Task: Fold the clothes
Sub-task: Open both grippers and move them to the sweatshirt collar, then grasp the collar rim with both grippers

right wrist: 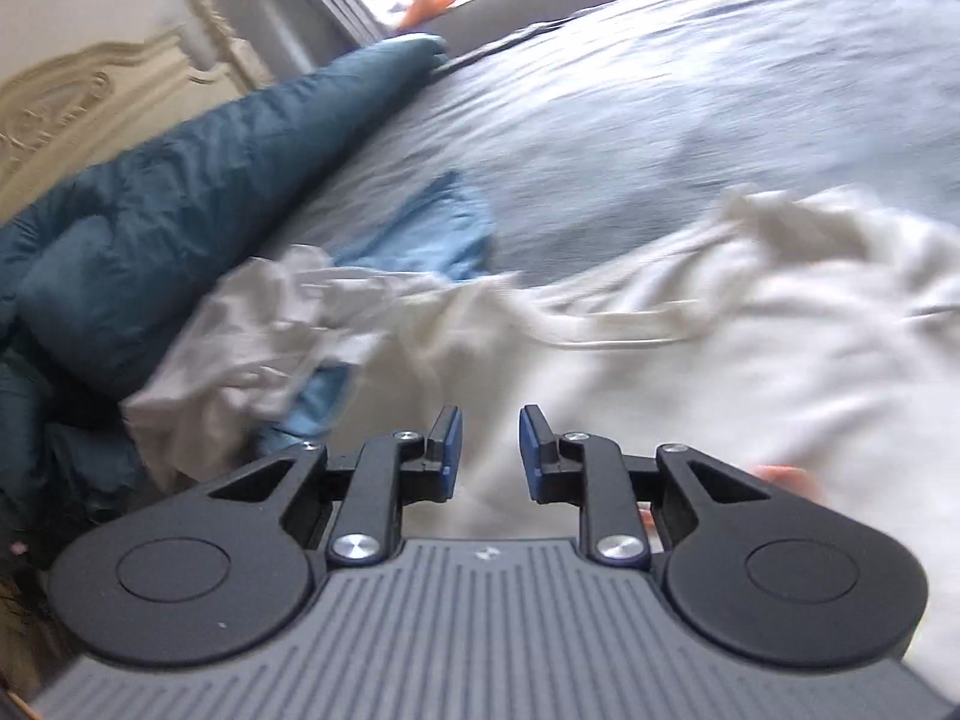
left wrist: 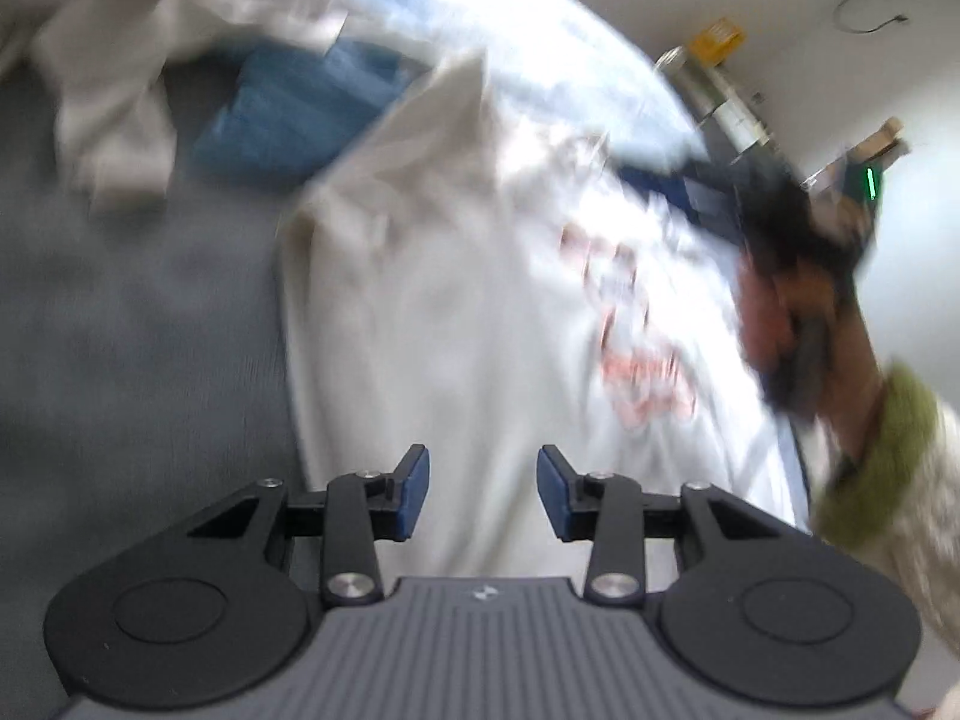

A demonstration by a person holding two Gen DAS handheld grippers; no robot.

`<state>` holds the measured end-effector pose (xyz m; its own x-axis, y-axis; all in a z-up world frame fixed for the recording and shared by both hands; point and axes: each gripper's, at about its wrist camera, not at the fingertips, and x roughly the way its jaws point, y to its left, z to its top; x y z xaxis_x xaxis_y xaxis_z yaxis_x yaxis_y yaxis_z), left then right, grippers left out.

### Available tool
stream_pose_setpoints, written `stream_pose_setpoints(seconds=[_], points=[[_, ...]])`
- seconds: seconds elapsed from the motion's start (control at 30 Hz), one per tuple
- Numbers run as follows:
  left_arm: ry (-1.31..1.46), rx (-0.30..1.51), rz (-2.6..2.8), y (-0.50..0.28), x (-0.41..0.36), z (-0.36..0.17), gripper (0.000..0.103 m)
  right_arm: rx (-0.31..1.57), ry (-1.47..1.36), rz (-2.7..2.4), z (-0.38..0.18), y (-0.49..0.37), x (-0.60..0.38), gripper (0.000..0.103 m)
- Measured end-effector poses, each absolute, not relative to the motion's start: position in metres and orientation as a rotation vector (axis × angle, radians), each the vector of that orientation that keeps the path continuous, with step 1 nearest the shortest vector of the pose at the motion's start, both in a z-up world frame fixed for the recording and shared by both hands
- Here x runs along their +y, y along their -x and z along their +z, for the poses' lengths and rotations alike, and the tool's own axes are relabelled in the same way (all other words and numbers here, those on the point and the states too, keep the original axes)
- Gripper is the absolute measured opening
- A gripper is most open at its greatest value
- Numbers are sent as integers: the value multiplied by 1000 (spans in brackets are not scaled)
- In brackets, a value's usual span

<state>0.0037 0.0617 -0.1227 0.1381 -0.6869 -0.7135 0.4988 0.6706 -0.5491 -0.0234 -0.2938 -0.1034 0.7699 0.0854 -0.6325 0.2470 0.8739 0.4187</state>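
Observation:
A white T-shirt [left wrist: 468, 276] with a red print lies spread on the bed, blurred by motion. My left gripper [left wrist: 483, 483] hovers over its near part, open, with nothing between its blue pads. At the right edge of the left wrist view a hand in a green-cuffed sleeve holds the right gripper [left wrist: 798, 276], blurred. In the right wrist view my right gripper [right wrist: 491, 450] stands open a little above the white T-shirt [right wrist: 750, 348], nothing between its pads. A crumpled white garment [right wrist: 264, 336] and a light blue one [right wrist: 432, 228] lie beyond it to the left.
A dark teal duvet [right wrist: 180, 192] is heaped along the left by the carved cream headboard [right wrist: 66, 102]. The blue-grey sheet [right wrist: 660, 90] stretches beyond the clothes. More crumpled white cloth [left wrist: 120, 84] and a blue garment [left wrist: 300, 102] lie at the far left. Cans and a yellow box [left wrist: 717, 39] stand by the wall.

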Motion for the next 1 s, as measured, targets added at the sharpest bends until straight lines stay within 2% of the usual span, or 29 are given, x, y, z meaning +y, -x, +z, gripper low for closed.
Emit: stream_pose_setpoints(seconds=[0.23, 0.37, 0.4, 0.43, 0.83, 1.0], points=[[85, 888, -852, -89, -17, -104, 44, 751, -366, -185, -92, 33, -359, 22], [-37, 808, -835, -118, -57, -91, 49, 779, -288, -161, -97, 5, -393, 31], [-72, 796, -830, -124, -68, -88, 49, 799, -268, -140, -100, -6, -399, 35], [-102, 786, -830, -129, -77, -85, 49, 815, -243, -120, -103, -18, -406, 43], [-269, 826, -803, -177, -165, -104, 51, 945, -87, 96, -115, -110, -457, 57], [-295, 905, -813, -195, -175, -116, 51, 998, -149, 142, -124, -126, -471, 59]])
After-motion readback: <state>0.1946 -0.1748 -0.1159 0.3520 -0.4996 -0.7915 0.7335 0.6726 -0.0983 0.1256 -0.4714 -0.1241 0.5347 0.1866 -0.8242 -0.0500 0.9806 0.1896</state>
